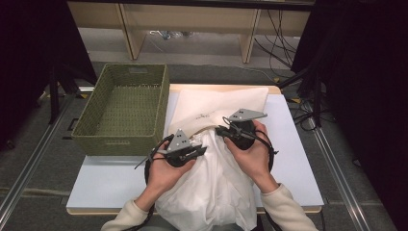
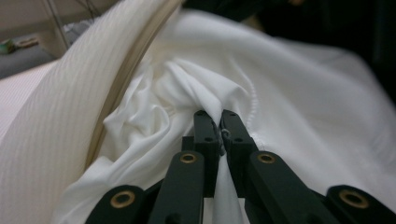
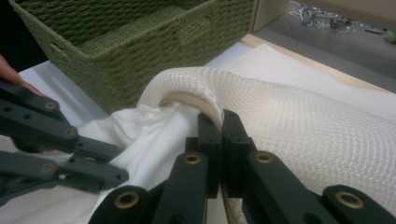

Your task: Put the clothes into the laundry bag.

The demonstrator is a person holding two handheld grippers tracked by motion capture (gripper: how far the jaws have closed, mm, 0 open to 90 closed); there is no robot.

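Two black jaws of the left gripper [image 2: 219, 122] rise from six o'clock to the centre, closed on a bunched fold of smooth white cloth [image 2: 289, 88]; the cloth spreads toward three o'clock and crumples toward nine; a cream ribbed cover [image 2: 60, 121] with a tan inner edge curves from eleven o'clock down to seven, lying over the cloth.

Grey floor [image 1: 38, 144], wooden shelving [image 1: 192, 29]
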